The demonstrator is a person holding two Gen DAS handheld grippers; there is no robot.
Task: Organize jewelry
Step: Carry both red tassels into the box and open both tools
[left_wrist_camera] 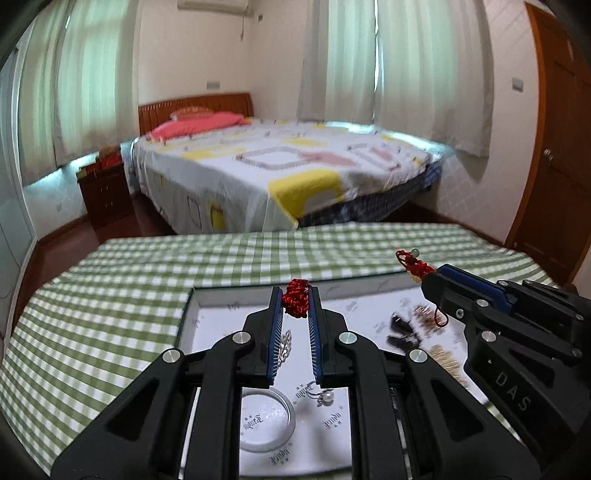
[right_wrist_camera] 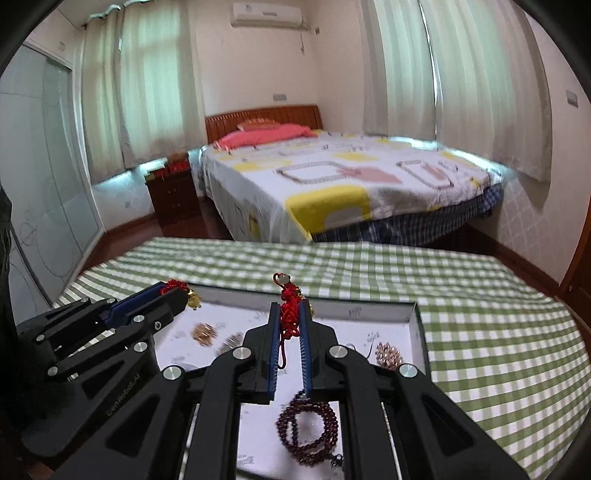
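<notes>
Left gripper [left_wrist_camera: 295,302] jaws pinch a red knotted cord [left_wrist_camera: 296,297]; right gripper [right_wrist_camera: 289,317] jaws pinch its other end above the white tray [right_wrist_camera: 391,312] on the checked counter [right_wrist_camera: 480,295]; bangle [left_wrist_camera: 267,421] below.

Ahead of you, a green-and-white checked tablecloth [left_wrist_camera: 147,280] covers the table. Beyond it you can see a bed with a white sheet printed in yellow, pink and grey shapes [left_wrist_camera: 280,166], a pink pillow [left_wrist_camera: 195,123] at its head, and an orange-brown wooden headboard [left_wrist_camera: 195,105] behind that. To the bed's left stands a dark reddish wooden nightstand [left_wrist_camera: 105,192]. Pale curtains [left_wrist_camera: 85,81] hang over the windows, a white air conditioner [right_wrist_camera: 267,13] sits high on the wall, and a brown wooden door [left_wrist_camera: 554,147] is at your right.
</notes>
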